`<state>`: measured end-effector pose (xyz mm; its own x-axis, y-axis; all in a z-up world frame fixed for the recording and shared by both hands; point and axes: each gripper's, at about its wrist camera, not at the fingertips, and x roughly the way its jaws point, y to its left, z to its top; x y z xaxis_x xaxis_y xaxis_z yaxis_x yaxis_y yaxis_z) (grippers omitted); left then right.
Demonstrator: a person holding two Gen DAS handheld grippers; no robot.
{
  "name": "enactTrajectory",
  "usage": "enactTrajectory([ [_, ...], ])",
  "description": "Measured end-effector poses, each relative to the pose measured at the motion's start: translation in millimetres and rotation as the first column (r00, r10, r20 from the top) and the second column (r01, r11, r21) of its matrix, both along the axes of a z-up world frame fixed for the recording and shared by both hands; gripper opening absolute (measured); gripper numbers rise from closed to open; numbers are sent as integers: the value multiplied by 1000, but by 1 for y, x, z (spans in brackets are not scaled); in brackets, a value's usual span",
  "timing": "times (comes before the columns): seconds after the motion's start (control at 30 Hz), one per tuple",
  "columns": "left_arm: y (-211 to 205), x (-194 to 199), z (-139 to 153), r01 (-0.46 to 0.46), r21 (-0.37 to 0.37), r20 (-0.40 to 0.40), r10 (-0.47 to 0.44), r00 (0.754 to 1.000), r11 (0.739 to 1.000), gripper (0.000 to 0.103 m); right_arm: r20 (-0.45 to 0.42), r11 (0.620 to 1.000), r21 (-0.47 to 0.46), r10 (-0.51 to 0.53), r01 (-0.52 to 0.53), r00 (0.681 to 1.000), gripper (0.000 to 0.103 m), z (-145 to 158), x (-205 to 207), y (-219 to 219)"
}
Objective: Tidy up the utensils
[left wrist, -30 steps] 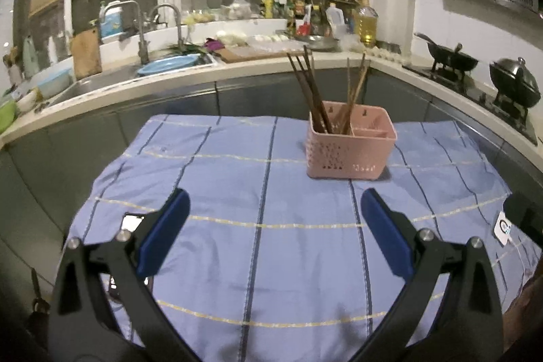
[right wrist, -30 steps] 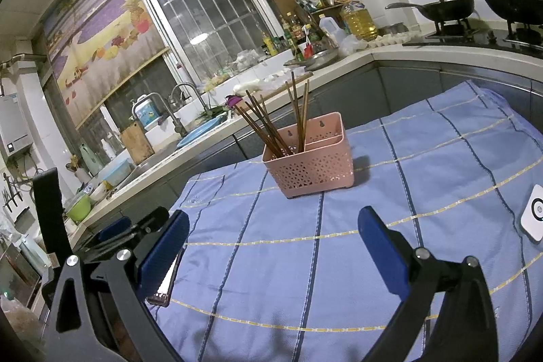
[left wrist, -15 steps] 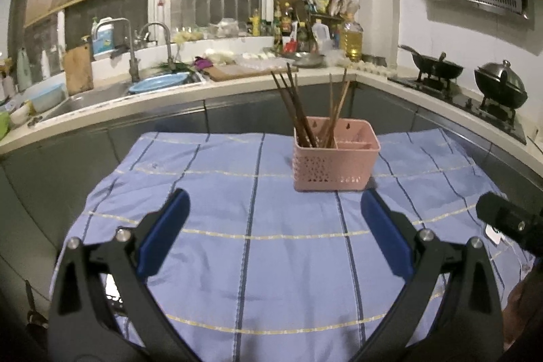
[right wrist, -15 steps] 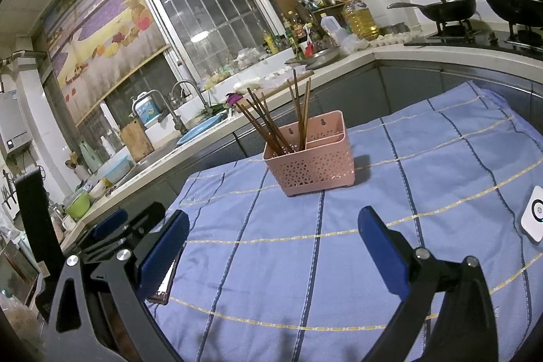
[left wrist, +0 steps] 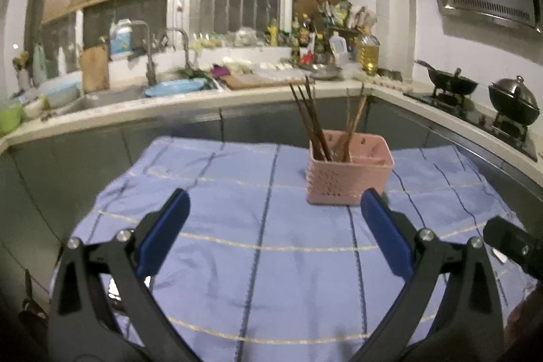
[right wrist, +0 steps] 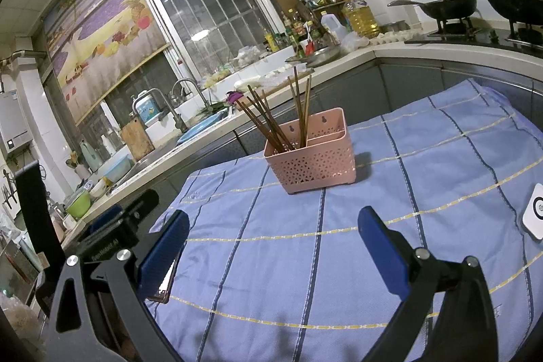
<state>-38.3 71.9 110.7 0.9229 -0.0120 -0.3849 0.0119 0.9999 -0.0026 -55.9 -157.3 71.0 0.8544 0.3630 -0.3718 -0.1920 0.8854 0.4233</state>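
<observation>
A pink perforated utensil basket (left wrist: 349,177) stands on the blue striped cloth (left wrist: 237,243), and it shows in the right wrist view (right wrist: 314,158) too. Several dark wooden chopsticks (left wrist: 312,121) stand upright in its left compartment (right wrist: 271,121). My left gripper (left wrist: 271,223) is open and empty, held above the cloth in front of the basket. My right gripper (right wrist: 273,240) is open and empty, also short of the basket. The left gripper's body (right wrist: 115,226) shows at the left of the right wrist view.
A small white device (right wrist: 534,216) lies on the cloth at the right. A phone (right wrist: 163,285) lies near the cloth's left edge. Behind runs a counter with a sink (left wrist: 112,95), bottles and a stove with pans (left wrist: 475,90).
The left gripper has pulled back and tilted up, so the basket sits lower and smaller in its view. The right gripper has hardly moved. Both stay open.
</observation>
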Motion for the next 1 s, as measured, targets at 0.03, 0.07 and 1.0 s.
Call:
enactTrajectory([
  [0.03, -1, -1, 1, -3, 9, 9, 3, 1000, 1000, 97, 0, 1000, 1, 0, 0, 1000, 98, 0, 0, 0],
  [0.07, -3, -1, 1, 3, 16, 8, -3, 1000, 1000, 97, -1, 1000, 2, 0, 0, 1000, 98, 0, 0, 0],
  [1.0, -17, -2, 4, 25, 113, -25, -23, 999, 993, 97, -1, 1000, -1, 1, -1, 1000, 98, 0, 0, 1],
])
